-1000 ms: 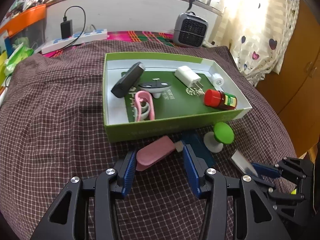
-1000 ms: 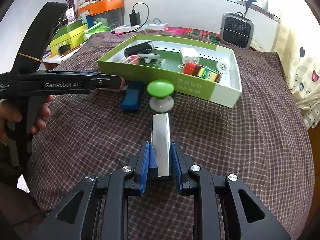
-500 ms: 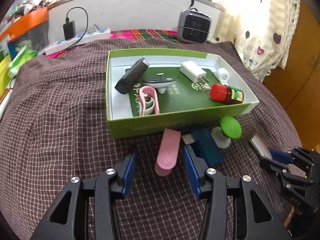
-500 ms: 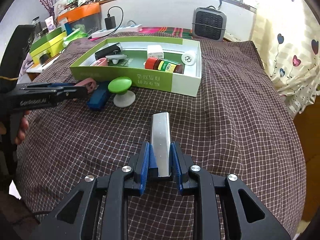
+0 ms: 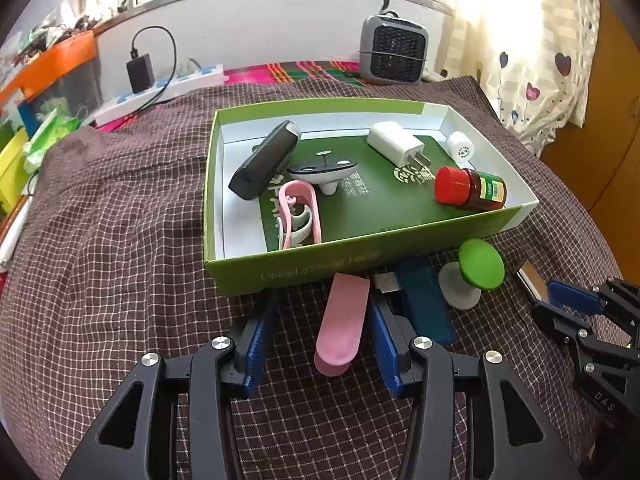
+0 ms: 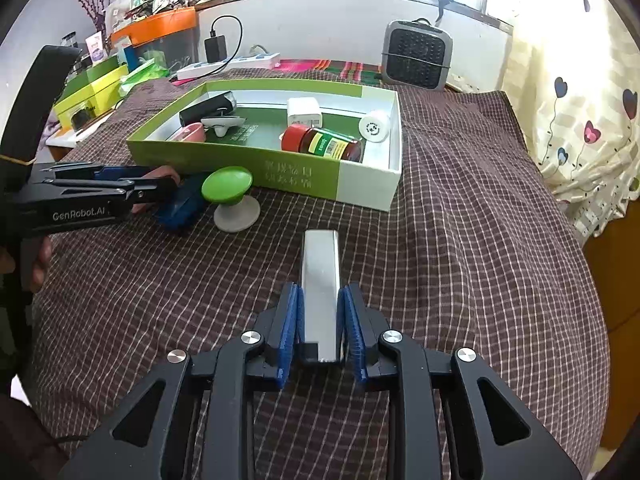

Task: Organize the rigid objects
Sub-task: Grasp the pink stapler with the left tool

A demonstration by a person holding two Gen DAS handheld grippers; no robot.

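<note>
Pick-up step: left tool point(image 5: 320, 336) wide open astride the pink case point(image 5: 343, 322) lying just before the green box point(image 5: 304, 268), not yet gripping; right tool point(image 6: 320, 320), jaws just easing apart, flanks the silver bar point(image 6: 321, 280); next, close left and lift into the box.

A glossy metal bar point(image 6: 320, 280) lies on matt checked cloth point(image 6: 460, 240) near a smooth cardboard box point(image 6: 288, 168).

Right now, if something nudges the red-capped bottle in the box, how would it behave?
The red-capped bottle lies on its side, so it would probably roll. The green box wall beside it should stop it. It looks rigid, possibly glass, so maybe fragile.
</note>
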